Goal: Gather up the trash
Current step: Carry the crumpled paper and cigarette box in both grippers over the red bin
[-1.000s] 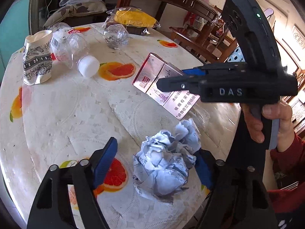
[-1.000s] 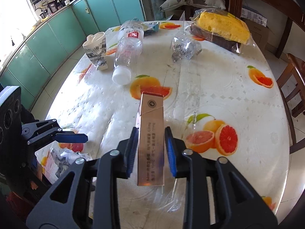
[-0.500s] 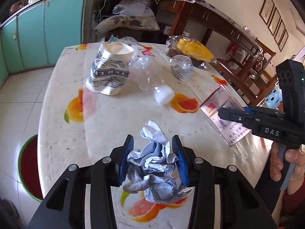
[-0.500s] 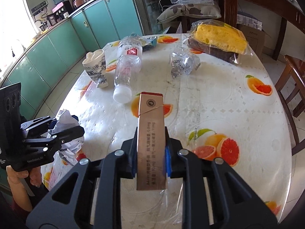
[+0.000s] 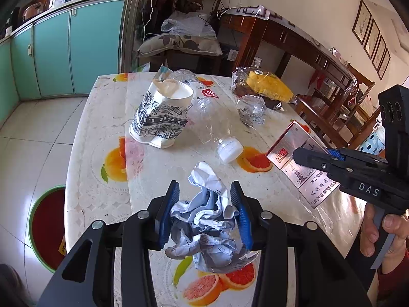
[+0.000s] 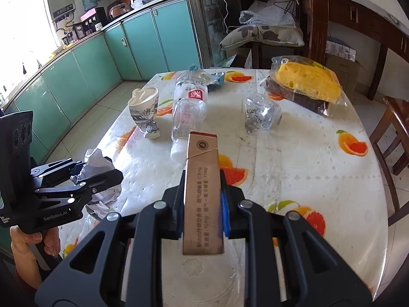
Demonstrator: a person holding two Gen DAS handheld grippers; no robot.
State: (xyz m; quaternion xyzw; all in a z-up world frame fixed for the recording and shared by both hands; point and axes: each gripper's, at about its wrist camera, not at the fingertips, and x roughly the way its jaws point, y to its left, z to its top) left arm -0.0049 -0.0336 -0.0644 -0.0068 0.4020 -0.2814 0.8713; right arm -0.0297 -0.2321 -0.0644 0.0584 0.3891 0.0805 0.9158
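Note:
My left gripper (image 5: 203, 213) is shut on a crumpled paper wad (image 5: 204, 220) and holds it above the near table edge; it also shows at the left of the right wrist view (image 6: 99, 174). My right gripper (image 6: 202, 204) is shut on a long cigarette carton (image 6: 203, 194), lifted off the table; the carton also shows in the left wrist view (image 5: 301, 168). On the table lie a crushed paper cup (image 5: 163, 117), a clear plastic bottle (image 5: 212, 122) with a white cap, and a crumpled clear plastic cup (image 5: 251, 111).
A bagged yellow sponge cake (image 5: 265, 88) lies at the far side of the round table (image 5: 89, 133). A red bin with a green rim (image 5: 47, 222) stands on the floor left of the table. Chairs (image 6: 393, 138) stand to the right, teal cabinets (image 6: 84, 64) to the left.
My left gripper closed on the paper wad and lifted it. My right gripper closed on the carton and raised it. Both views pulled back from the table.

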